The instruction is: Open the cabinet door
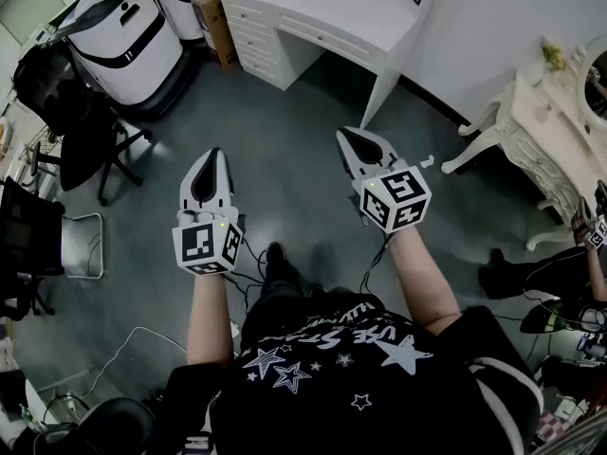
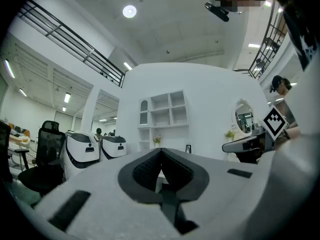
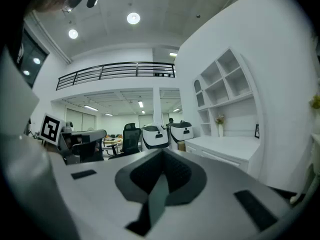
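The left gripper [image 1: 213, 155] and right gripper [image 1: 344, 136] are held level above the grey floor [image 1: 285, 183]. Each has its jaws pressed together on nothing. The white cabinet [image 1: 254, 40] stands at 12 o'clock, well apart from both.

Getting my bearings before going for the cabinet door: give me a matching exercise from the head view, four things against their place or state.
Things:
1. white desk
2. black office chair
3. ornate dressing table
4. left gripper

Place or state:
A. far right edge
B. jaws together, nothing held
C. left side
D. top middle

Pairs: 1-D, 2-C, 3-A, 4-B
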The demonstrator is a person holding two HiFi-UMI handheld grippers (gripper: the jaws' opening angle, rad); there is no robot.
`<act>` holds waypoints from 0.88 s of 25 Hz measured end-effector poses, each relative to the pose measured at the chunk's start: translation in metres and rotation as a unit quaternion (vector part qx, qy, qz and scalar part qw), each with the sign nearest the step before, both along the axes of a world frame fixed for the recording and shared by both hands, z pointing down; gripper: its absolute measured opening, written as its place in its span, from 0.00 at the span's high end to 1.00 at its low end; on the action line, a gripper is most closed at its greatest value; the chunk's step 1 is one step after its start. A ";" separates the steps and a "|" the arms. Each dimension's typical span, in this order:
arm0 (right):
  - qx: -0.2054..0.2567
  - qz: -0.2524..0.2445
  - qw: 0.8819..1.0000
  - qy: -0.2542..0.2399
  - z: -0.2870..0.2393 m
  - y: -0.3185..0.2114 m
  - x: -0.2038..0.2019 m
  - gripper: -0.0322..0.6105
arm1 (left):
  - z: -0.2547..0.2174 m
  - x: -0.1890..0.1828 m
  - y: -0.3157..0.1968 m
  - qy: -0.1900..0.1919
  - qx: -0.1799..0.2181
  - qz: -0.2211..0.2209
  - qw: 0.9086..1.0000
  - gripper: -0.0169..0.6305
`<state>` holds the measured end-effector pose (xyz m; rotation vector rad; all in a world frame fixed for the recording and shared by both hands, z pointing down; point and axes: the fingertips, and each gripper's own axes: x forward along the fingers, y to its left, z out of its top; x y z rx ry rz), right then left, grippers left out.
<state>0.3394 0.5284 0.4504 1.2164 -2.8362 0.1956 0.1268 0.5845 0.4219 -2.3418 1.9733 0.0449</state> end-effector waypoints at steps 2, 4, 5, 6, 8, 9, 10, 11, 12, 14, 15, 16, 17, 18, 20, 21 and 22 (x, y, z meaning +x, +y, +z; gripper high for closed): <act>-0.003 0.003 1.000 0.001 0.002 -0.003 -0.004 0.94 | 0.002 -0.005 -0.005 -0.002 -0.007 0.002 1.000 0.96; -0.008 0.006 1.000 0.002 0.006 -0.007 -0.008 0.94 | 0.007 -0.009 -0.010 -0.003 -0.017 0.004 1.000 0.96; -0.010 0.007 1.000 0.003 0.008 -0.009 -0.011 0.94 | 0.012 -0.012 -0.012 -0.003 -0.023 0.005 1.000 0.96; -0.013 0.007 1.000 0.004 0.012 -0.012 -0.014 0.94 | 0.017 -0.015 -0.015 -0.002 -0.029 0.005 1.000 0.96; -0.022 0.007 1.000 0.007 0.020 -0.018 -0.022 0.94 | 0.029 -0.023 -0.021 0.003 -0.044 0.004 0.999 0.96; -0.027 0.007 1.000 0.009 0.024 -0.022 -0.026 0.94 | 0.036 -0.028 -0.025 0.007 -0.052 0.004 0.999 0.96; -0.032 0.007 0.999 0.011 0.029 -0.026 -0.031 0.94 | 0.041 -0.034 -0.030 0.010 -0.059 0.003 0.998 0.96; -0.036 0.009 0.999 0.014 0.032 -0.032 -0.035 0.94 | 0.046 -0.040 -0.036 0.014 -0.065 0.002 0.998 0.96; -0.039 0.011 0.999 0.016 0.033 -0.039 -0.040 0.94 | 0.048 -0.047 -0.043 0.017 -0.068 0.001 0.998 0.96; -0.038 0.017 0.999 0.018 0.032 -0.054 -0.051 0.94 | 0.047 -0.061 -0.059 0.022 -0.065 0.004 0.998 0.96; -0.035 0.021 0.999 0.017 0.029 -0.062 -0.057 0.94 | 0.043 -0.068 -0.068 0.022 -0.060 0.007 0.998 0.96; -0.031 0.027 0.999 0.013 0.025 -0.069 -0.063 0.94 | 0.038 -0.076 -0.076 0.021 -0.053 0.012 0.998 0.96; -0.025 0.033 0.999 0.009 0.020 -0.077 -0.070 0.94 | 0.032 -0.084 -0.085 0.022 -0.046 0.019 0.999 0.96; -0.020 0.040 0.999 0.005 0.015 -0.085 -0.078 0.94 | 0.025 -0.093 -0.094 0.024 -0.036 0.028 0.999 0.96; -0.010 0.053 0.999 -0.002 0.003 -0.105 -0.092 0.94 | 0.009 -0.109 -0.112 0.037 -0.015 0.044 0.998 0.96; -0.005 0.059 0.998 -0.003 -0.003 -0.114 -0.099 0.94 | 0.000 -0.118 -0.121 0.042 -0.004 0.052 0.998 0.89; 0.002 0.065 0.998 -0.003 -0.010 -0.123 -0.106 0.94 | -0.008 -0.126 -0.129 0.042 0.007 0.060 0.997 0.73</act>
